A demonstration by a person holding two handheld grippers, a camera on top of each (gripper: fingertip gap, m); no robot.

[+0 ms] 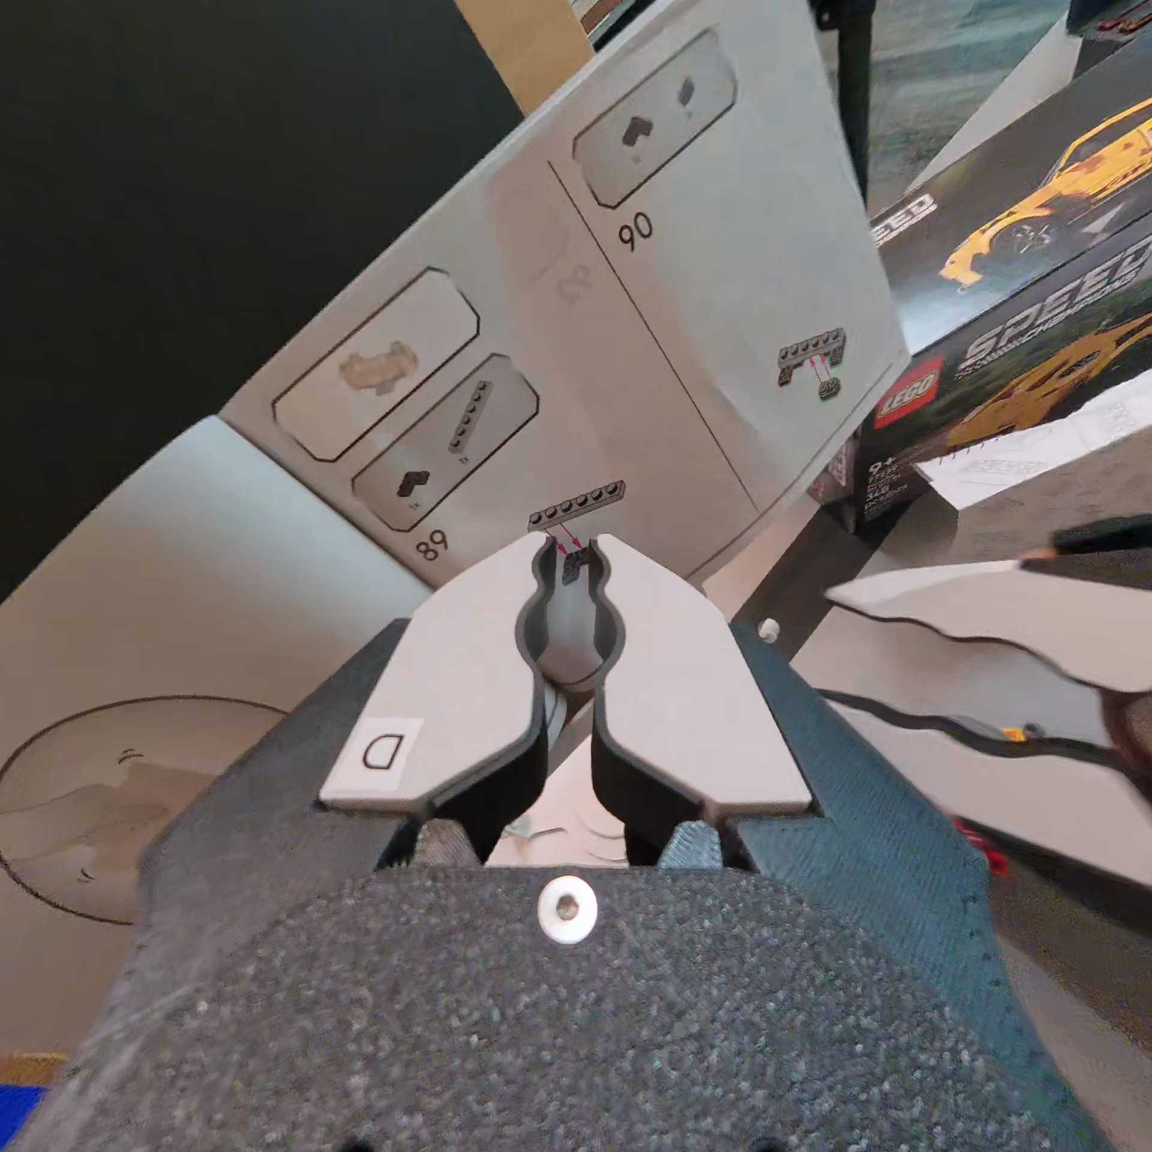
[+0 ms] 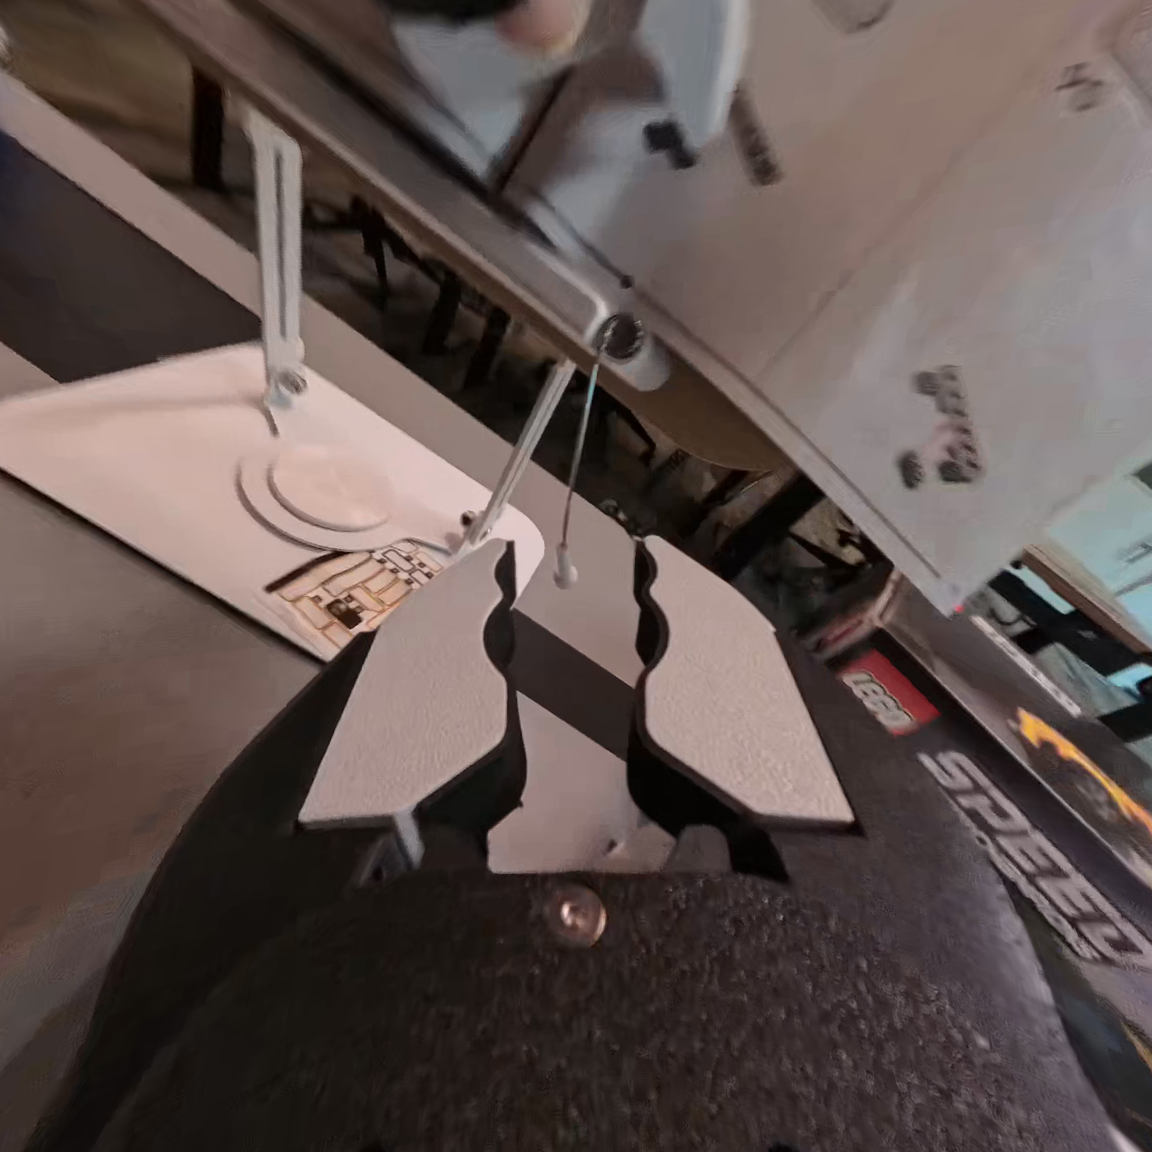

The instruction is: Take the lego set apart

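Note:
No built lego model is in view. An open instruction booklet (image 1: 623, 312) with drawn build steps stands propped on a white stand. It also shows blurred at the upper right of the right wrist view (image 2: 935, 187). My left gripper (image 1: 575, 547) is right in front of the page's bottom corner. Its jaws stand a narrow gap apart and the corner shows between them. I cannot tell whether they pinch it. My right gripper (image 2: 576, 552) is open and empty above the stand's white base (image 2: 156, 449). One blurred right finger (image 1: 966, 617) shows in the left wrist view.
The dark lego box (image 1: 1028, 312) with a yellow car picture lies at the right, also in the right wrist view (image 2: 997, 810). A small pin on a wire (image 2: 564, 573) hangs from the stand's knob (image 2: 623, 330). A black panel (image 1: 124, 187) stands at the far left. The gap from one gripper's tips to the other's is roughly 11 cm.

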